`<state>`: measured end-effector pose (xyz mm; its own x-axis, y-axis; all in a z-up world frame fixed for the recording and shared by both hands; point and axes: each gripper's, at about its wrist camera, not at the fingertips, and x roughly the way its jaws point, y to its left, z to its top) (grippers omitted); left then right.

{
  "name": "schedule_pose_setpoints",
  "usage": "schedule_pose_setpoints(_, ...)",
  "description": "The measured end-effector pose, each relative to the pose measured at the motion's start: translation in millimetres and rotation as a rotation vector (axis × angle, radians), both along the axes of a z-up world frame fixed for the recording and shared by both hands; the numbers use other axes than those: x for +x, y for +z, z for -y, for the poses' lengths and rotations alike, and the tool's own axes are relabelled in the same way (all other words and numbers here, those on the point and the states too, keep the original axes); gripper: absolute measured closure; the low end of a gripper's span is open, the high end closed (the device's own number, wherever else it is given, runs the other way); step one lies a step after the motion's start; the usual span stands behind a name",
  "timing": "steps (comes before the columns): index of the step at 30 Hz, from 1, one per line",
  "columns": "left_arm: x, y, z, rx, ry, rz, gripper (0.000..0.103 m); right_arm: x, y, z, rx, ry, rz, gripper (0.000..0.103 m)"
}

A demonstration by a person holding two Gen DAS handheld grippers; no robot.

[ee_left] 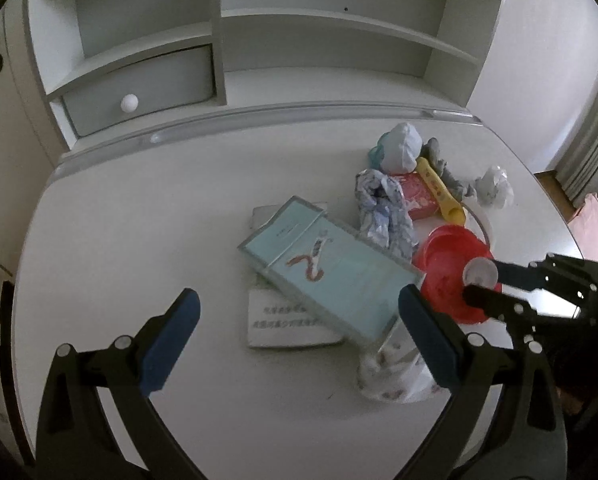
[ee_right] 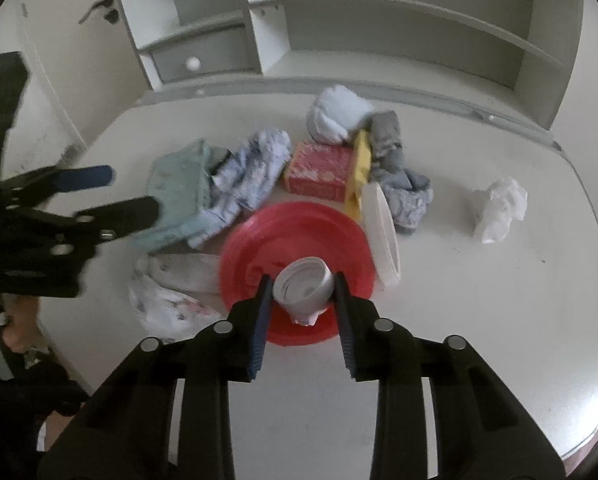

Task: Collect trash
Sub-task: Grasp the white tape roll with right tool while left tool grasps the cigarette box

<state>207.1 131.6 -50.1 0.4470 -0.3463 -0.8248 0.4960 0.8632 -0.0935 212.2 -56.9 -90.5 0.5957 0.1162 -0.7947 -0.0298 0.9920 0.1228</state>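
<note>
My right gripper [ee_right: 301,286] is shut on a small white paper cup [ee_right: 305,288], held over a red bowl [ee_right: 299,240] on the white desk. The same cup [ee_left: 479,272] shows between the right gripper's fingers in the left wrist view, above the red bowl [ee_left: 451,276]. My left gripper [ee_left: 299,308] hangs open over the desk with nothing between its fingers; it is also in the right wrist view [ee_right: 127,192]. Trash lies around: a crumpled white tissue [ee_right: 499,208], a crumpled patterned wrapper [ee_right: 247,176], and a white plastic bag [ee_right: 167,300].
A teal book [ee_left: 327,268] lies on papers mid-desk. A red box [ee_right: 319,170], a yellow tube [ee_right: 361,168], grey cloth [ee_right: 399,172], a white lid [ee_right: 381,232] and a pale blue bundle [ee_right: 339,114] crowd the back. Shelves with a drawer [ee_left: 139,88] stand behind the desk.
</note>
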Motion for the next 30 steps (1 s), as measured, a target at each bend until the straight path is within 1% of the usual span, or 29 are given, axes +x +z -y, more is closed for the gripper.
schedule_pose_setpoints(2,4.7,-0.2,5.7,0.004,0.017,-0.015,0.007,-4.6,7.1,0.1,0.006,0.007,0.025,0.073)
schedule_pose_setpoints(5,13.8,-0.2,12.9,-0.021,0.057,-0.039,0.007,-8.4,14.3,3.2,0.019,0.01,0.045,0.073)
schedule_pose_setpoints(6,16.4,-0.9,15.8,-0.018,0.075,-0.04,0.007,-9.8,15.5,5.0,0.024,0.008,0.049,0.073)
schedule_pose_setpoints(10,23.6,-9.6,30.6,0.016,0.109,-0.06,0.007,-16.7,16.3,14.6,0.047,0.0,0.056,0.073)
schedule_pose_setpoints(12,24.0,-14.8,35.4,0.053,0.119,-0.056,0.007,-20.3,16.3,20.1,0.055,-0.005,0.058,0.073)
schedule_pose_setpoints(14,22.3,-17.5,36.5,0.076,0.128,-0.045,0.007,-24.5,17.2,25.2,0.068,-0.009,0.062,0.073)
schedule_pose_setpoints(16,20.3,-18.0,30.9,0.078,0.134,-0.042,0.007,-28.0,18.3,29.6,0.076,-0.012,0.068,0.073)
schedule_pose_setpoints(17,19.5,-17.4,28.1,0.07,0.135,-0.04,0.009,-28.7,18.2,30.8,0.078,-0.013,0.07,0.073)
schedule_pose_setpoints(20,18.2,-16.7,17.9,0.045,0.128,-0.058,0.029,-30.7,17.3,35.2,0.09,-0.019,0.072,0.073)
schedule_pose_setpoints(23,18.3,-14.3,8.6,0.032,0.137,-0.053,0.04,-31.5,16.1,37.4,0.097,-0.022,0.072,0.073)
schedule_pose_setpoints(26,15.1,-3.8,1.2,0.026,0.142,-0.023,0.043,-35.1,18.3,41.4,0.106,-0.035,0.085,0.073)
schedule_pose_setpoints(30,12.6,13.6,-1.4,0.021,0.14,0.024,0.044,-42.0,23.2,54.5,0.137,-0.071,0.104,0.073)
